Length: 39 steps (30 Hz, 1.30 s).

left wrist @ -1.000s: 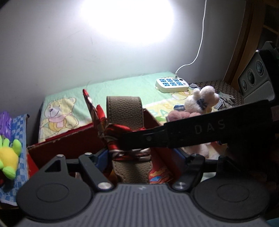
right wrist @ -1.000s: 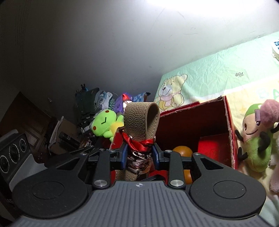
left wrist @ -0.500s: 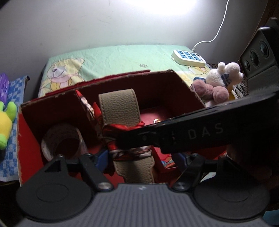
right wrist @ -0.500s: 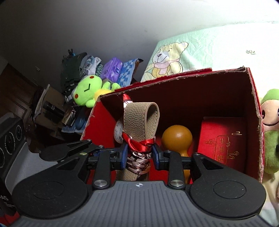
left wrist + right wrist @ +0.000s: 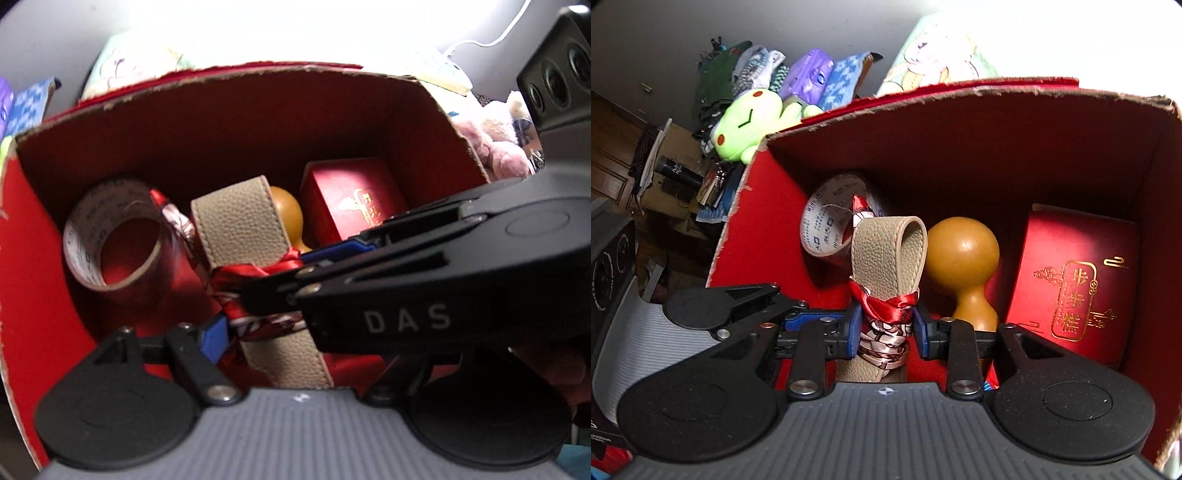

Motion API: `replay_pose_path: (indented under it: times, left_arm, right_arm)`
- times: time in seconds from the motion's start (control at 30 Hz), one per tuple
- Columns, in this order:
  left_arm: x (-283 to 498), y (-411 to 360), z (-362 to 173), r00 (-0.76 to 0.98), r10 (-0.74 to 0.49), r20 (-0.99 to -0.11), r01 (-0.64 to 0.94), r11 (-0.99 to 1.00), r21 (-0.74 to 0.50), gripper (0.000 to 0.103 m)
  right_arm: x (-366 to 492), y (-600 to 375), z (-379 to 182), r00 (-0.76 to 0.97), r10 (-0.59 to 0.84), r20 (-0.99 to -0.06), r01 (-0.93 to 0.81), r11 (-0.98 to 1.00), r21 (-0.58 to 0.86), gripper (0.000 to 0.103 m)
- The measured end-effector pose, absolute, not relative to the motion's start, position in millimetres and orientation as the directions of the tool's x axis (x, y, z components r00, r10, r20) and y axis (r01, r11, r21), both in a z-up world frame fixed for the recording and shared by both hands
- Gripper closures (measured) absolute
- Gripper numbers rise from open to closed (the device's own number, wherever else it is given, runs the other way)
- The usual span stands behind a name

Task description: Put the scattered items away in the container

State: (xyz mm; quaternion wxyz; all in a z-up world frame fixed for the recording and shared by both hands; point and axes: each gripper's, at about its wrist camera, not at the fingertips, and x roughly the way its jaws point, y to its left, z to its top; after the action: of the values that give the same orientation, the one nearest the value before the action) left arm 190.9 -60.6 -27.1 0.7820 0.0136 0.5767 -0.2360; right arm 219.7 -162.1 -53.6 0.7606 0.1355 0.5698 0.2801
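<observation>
The right gripper [image 5: 886, 328] has its fingers clenched on a tan leather strap [image 5: 886, 254] tied with red ribbon, held inside the red cardboard box [image 5: 960, 147]. The left gripper [image 5: 258, 328] fingers stand released around the strap. A tape roll [image 5: 827, 225], wooden gourd [image 5: 964, 254] and red case [image 5: 1071, 288] lie inside, beyond it.

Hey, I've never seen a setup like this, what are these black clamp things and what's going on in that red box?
These are two hand-held grippers, each with a camera looking along its fingers, so there is one picture per hand. The right gripper is shut on a tan leather strap tied with a red ribbon, held over the open red cardboard box. The left gripper also straddles the strap; whether it presses is unclear. Inside the box lie a tape roll, a wooden gourd and a small red gift box.
</observation>
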Motion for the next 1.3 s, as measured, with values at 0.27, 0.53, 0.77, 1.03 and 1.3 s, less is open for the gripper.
replay_pose_path:
  times: [0.27, 0.53, 0.77, 1.03, 1.3]
  left_arm:
    - [203.2, -69.5, -31.4, 0.200, -0.281, -0.939, 0.387, 0.903, -0.188, 0.026]
    - [214.1, -67.5, -36.5, 0.166, -0.265, -0.950, 0.389, 0.903, -0.184, 0.026]
    - [220.9, -60.2, -39.8, 0.127, -0.286, -0.950, 0.368, 0.903, -0.222, 0.026]
    - [226.1, -57.5, -50.2, 0.089, -0.307, -0.947, 0.309, 0.913, -0.267, 0.026]
    - [221.6, -55.6, -51.6, 0.136, -0.282, -0.950, 0.289, 0.928, -0.234, 0.025]
  right_arm:
    - [225.3, -162.0, -67.2, 0.161, 0.553, -0.818, -0.215, 0.828, 0.518, 0.071]
    - [230.7, -160.5, -69.4, 0.173, 0.548, -0.818, -0.208, 0.832, 0.514, 0.072]
    - [233.0, -162.4, -72.5, 0.175, 0.543, -0.821, -0.182, 0.838, 0.515, 0.071]
    - [233.2, -178.3, -82.4, 0.190, 0.580, -0.792, -0.067, 0.812, 0.579, 0.070]
    - [234.0, -174.5, -80.0, 0.197, 0.571, -0.797, -0.096, 0.820, 0.564, 0.069]
